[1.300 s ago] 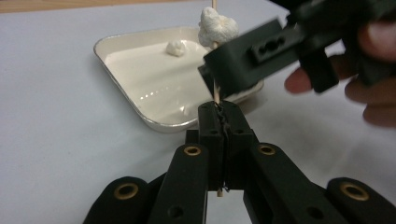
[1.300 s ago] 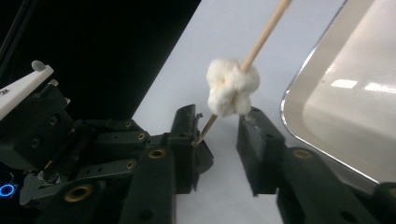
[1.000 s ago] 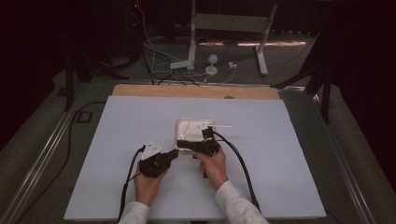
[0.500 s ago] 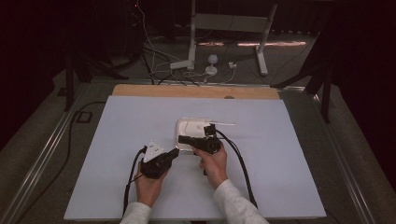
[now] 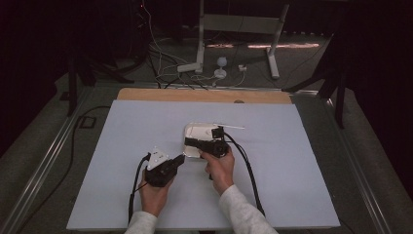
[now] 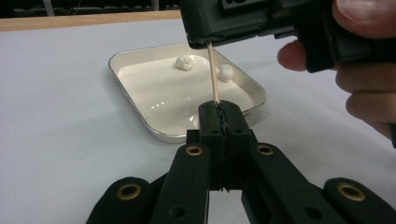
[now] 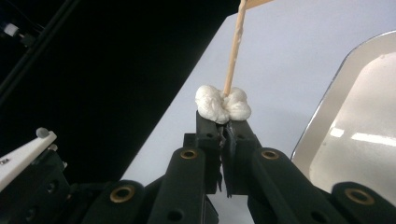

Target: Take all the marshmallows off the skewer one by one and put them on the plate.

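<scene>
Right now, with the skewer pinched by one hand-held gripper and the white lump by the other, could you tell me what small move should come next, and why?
Probably draw the right hand-held gripper slowly along the wooden skewer, away from the left hand-held gripper. The left one is shut on the skewer's end, the right one is shut on the white marshmallow-like lump threaded on it, so sliding should move the lump along the stick over the white tray.

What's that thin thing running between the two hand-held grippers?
A thin wooden skewer spans the gap in the left gripper view, from the left hand-held gripper to the right hand-held gripper, which pinches a white marshmallow.
</scene>
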`<state>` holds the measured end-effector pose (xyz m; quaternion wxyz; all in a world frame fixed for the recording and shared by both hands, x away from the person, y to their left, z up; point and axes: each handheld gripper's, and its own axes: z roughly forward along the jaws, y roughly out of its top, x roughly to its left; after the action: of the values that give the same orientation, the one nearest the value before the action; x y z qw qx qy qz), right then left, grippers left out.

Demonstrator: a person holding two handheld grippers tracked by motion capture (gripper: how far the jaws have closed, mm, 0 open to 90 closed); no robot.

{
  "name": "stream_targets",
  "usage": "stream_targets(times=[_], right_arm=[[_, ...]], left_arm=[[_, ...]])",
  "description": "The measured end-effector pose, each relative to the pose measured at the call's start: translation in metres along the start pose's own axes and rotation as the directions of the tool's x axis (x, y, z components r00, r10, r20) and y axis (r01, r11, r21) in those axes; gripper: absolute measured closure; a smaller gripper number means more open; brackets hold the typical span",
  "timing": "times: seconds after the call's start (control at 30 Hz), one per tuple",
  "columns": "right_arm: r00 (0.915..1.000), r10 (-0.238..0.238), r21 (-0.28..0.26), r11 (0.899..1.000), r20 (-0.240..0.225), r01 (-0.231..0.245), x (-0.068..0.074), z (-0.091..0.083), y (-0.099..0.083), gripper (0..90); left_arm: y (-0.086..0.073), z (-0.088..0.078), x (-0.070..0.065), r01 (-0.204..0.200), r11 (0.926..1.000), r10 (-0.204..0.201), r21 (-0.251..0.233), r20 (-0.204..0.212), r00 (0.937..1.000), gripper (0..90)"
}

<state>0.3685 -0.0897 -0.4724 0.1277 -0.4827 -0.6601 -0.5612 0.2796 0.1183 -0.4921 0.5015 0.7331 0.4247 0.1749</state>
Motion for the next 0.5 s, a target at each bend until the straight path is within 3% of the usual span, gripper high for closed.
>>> stream_targets(times=[0.1, 0.13, 0.2, 0.3, 0.4, 0.5], right_arm=[[0.9998, 0.018, -0.009, 1.0, 0.005, -0.018, -0.003, 0.0, 0.002, 87.0], [0.9993, 0.031, -0.039, 0.999, 0.019, -0.03, -0.006, -0.005, 0.006, 87.0], [0.9976, 0.069, -0.02, 0.997, -0.008, -0.069, -0.013, -0.007, 0.011, 87.0], [0.9994, 0.032, 0.019, 0.999, 0.011, -0.032, -0.01, -0.008, 0.016, 86.7], [0.9982, 0.059, 0.012, 0.998, -0.01, -0.059, -0.014, -0.006, 0.018, 86.3], [0.9984, 0.056, 0.017, 0.998, -0.008, -0.056, -0.014, -0.004, 0.018, 86.1]], left_arm=[[-0.004, 0.001, -0.002, -0.02, 0.9994, 0.02, 0.028, 0.002, 0.9998, 90.0], [-0.005, 0.001, -0.003, -0.015, 0.9996, 0.015, 0.024, 0.007, 0.9999, 90.0], [-0.005, 0.001, -0.004, -0.031, 0.9987, 0.03, 0.04, 0.008, 0.9995, 90.0], [-0.005, 0.0, -0.004, -0.017, 0.9993, 0.017, 0.033, 0.011, 0.9998, 90.0], [-0.004, -0.001, -0.004, -0.017, 0.9991, 0.017, 0.038, 0.003, 0.9998, 90.0], [-0.006, -0.003, -0.003, -0.012, 0.999, 0.011, 0.042, 0.009, 0.9999, 90.0]])
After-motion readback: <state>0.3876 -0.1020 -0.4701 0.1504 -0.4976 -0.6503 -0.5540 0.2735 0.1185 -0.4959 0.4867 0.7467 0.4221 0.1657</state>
